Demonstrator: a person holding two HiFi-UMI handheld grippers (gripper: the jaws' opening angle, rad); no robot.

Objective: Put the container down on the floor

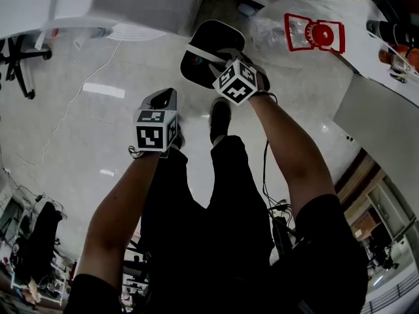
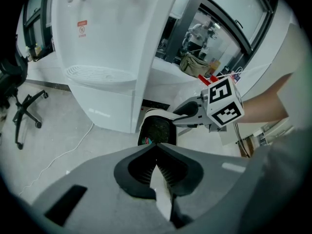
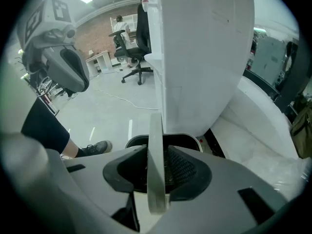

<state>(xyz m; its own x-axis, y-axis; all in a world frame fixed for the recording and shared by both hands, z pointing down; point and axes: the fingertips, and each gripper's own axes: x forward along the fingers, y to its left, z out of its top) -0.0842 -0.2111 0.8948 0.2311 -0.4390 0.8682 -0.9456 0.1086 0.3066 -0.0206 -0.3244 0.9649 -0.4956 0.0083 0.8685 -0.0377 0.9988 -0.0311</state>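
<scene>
The container [image 1: 208, 50] is a black bin with a white rim and a thin white bail handle. It sits low on the pale floor beside the base of the water dispenser. In the left gripper view the bin [image 2: 157, 129] shows just past my jaws. My right gripper [image 1: 217, 63] reaches over it. In the right gripper view the white handle [image 3: 156, 179] stands upright between my right gripper's [image 3: 157, 152] jaws, with a dark gap beside it, so the pads do not press on it. My left gripper [image 1: 162, 97] hangs apart to the left, its tips [image 2: 156, 146] together with nothing held.
A tall white water dispenser [image 2: 109, 57] rises right behind the bin. Left of it stands an office chair [image 2: 23, 108], and a thin cable [image 1: 72, 103] runs across the floor. My shoe [image 1: 220, 118] is close to the bin. A clear bag holding a red item [image 1: 314, 34] lies at the upper right.
</scene>
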